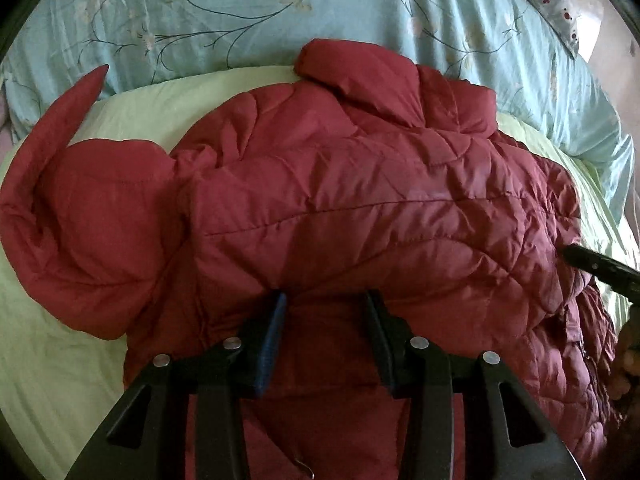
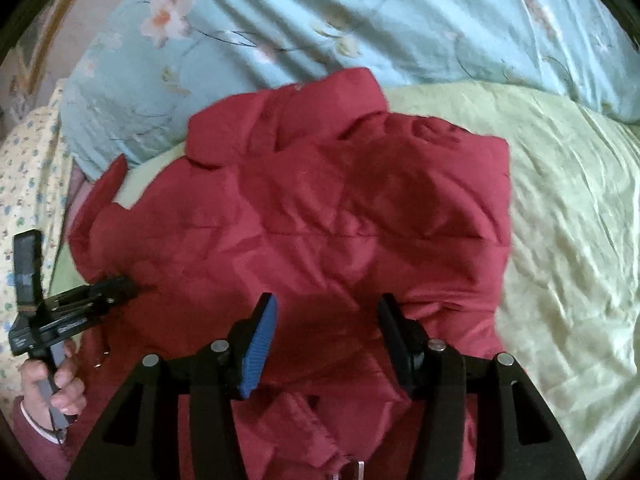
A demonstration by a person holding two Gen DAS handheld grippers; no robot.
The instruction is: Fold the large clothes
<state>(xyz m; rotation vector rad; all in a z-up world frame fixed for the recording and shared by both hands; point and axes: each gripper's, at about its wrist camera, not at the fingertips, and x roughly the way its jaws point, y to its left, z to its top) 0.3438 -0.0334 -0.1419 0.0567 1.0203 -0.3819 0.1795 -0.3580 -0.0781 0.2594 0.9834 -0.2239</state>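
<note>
A dark red quilted puffer jacket (image 1: 340,200) lies spread across the pale green bed sheet (image 1: 52,352), its collar (image 1: 360,80) turned toward the far side, where a light blue floral quilt (image 1: 240,8) is bunched along the bed.

In my left wrist view, my left claw (image 1: 326,300) sits at the near edge of the jacket with its jaws parted; the puffy fabric bulges just beyond the fingertips, and the blue ribbed pad (image 1: 272,344) on the left finger stands clear of the cloth below it. I cannot tell whether any fold is caught between the tips. A sleeve (image 1: 72,184) trails off to the left, ending in a tapered point on the green sheet. At the right edge of this view the black tip of my right claw (image 1: 576,258) touches the jacket's right side.

In my right wrist view, my right claw (image 2: 324,304) is likewise held wide, both fingers hovering over the near part of the red jacket (image 2: 320,208) with nothing pinched between them. The green sheet (image 2: 568,220) stretches to the right, the blue quilt (image 2: 360,20) beyond. At the left, my left hand (image 2: 52,388) grips the handle of the other claw (image 2: 120,286), whose tip meets the jacket's left edge.
</note>
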